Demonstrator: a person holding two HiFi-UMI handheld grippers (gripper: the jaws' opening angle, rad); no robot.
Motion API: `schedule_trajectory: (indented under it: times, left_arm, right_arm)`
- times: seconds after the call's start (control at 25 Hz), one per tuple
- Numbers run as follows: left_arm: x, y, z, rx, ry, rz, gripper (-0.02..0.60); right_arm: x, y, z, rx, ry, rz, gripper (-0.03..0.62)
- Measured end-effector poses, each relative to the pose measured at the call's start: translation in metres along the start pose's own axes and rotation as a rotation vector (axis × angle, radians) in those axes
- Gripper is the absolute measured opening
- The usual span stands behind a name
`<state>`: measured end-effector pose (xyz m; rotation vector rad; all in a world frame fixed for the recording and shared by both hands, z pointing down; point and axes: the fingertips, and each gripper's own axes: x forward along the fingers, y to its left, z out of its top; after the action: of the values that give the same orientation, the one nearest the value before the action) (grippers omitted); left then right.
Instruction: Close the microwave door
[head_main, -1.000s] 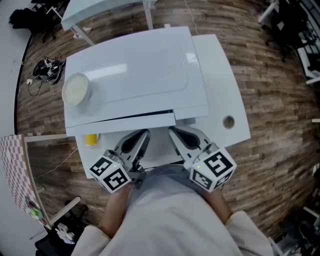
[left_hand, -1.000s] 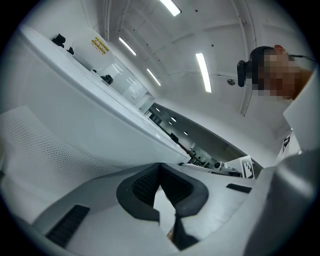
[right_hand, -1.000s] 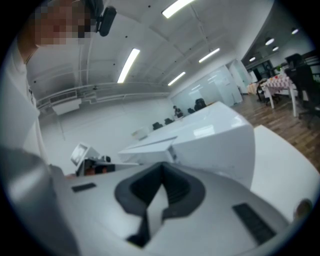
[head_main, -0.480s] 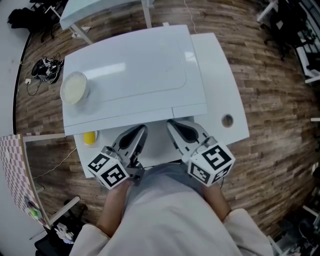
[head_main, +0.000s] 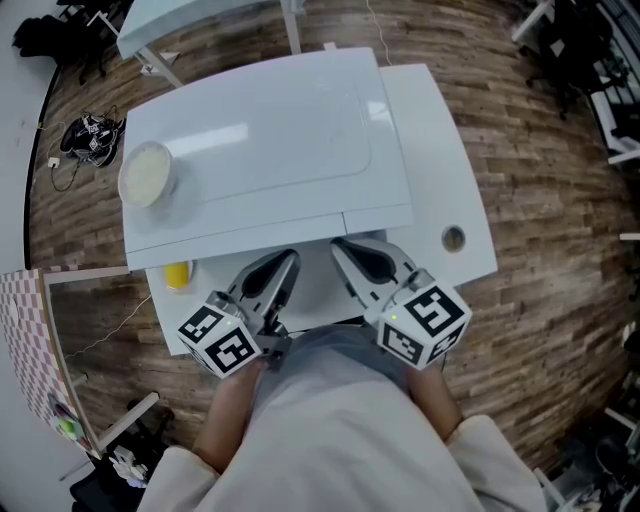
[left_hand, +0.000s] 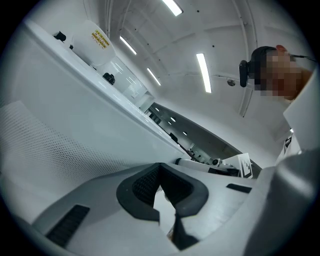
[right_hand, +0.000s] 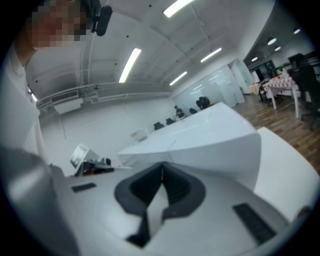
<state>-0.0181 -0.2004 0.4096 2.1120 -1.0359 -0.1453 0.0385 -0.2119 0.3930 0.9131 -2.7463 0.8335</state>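
A white microwave (head_main: 270, 150) stands on a white table (head_main: 440, 150), seen from above. Its door (head_main: 240, 238) lies along the near front edge with no dark gap showing. My left gripper (head_main: 288, 264) is shut and empty, its tips just below that front edge. Beside it, my right gripper (head_main: 342, 250) is likewise shut on nothing, tips at the front edge near the door's right end. In the left gripper view the left gripper (left_hand: 160, 170) points along the microwave's white face (left_hand: 75, 115). The right gripper (right_hand: 161, 171) has the microwave body (right_hand: 210, 135) ahead of it.
A round cream lid or bowl (head_main: 147, 175) rests on the microwave's top at the left. A small yellow object (head_main: 177, 273) sits on the table under the front left corner. The table has a cable hole (head_main: 453, 238) at the right. Wood floor surrounds it, with cables (head_main: 85, 135) at the left.
The dark gap along the microwave's front edge seen a second ago has closed up. Both grippers have crept slightly forward towards the microwave.
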Motion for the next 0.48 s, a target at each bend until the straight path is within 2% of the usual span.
schedule_trajectory:
  times: [0.48]
  left_arm:
    - [-0.003, -0.014, -0.002, 0.015, -0.004, -0.031, 0.017]
  right_arm:
    - [-0.02, 0.002, 0.002, -0.026, -0.034, -0.042, 0.023]
